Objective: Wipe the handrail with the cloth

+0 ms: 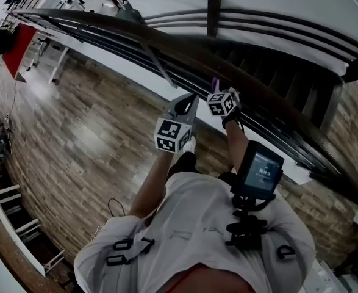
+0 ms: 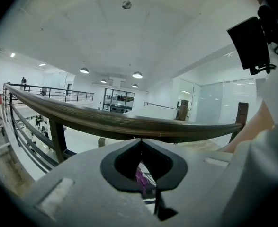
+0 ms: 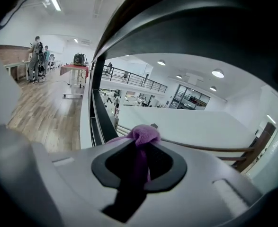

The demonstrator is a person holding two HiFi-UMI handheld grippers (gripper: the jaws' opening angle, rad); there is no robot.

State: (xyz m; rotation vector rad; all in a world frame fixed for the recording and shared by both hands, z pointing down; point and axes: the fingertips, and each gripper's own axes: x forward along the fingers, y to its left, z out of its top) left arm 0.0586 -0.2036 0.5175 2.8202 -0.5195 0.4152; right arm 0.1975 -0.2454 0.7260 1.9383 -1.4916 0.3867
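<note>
Right gripper (image 3: 141, 144): jaws pressed together on the purple cloth (image 3: 144, 134). A rounded wad is bunched over the tips and a strip runs down through the dark opening behind them. In the head view only a small purple tuft (image 1: 215, 83) is seen above this gripper (image 1: 219, 93), at frame centre, up against the near edge of the handrail (image 1: 166, 47).

Left gripper (image 2: 139, 141): tips met, with a diamond-shaped opening left behind them. A scrap of purple is seen through that opening; whether it is pinched cannot be told. The handrail (image 2: 129, 124) is seen crossing just above the tips; contact cannot be judged. In the head view this gripper (image 1: 191, 100) is placed just left of the right one, pointed at the rail.

Handrail: dark wood, curved from upper left to lower right, with horizontal bars beneath. It fills the upper right of the right gripper view (image 3: 214, 27).

Wood plank floor (image 1: 75, 133) at left. A small screen (image 1: 261, 170) is mounted at the person's chest.
</note>
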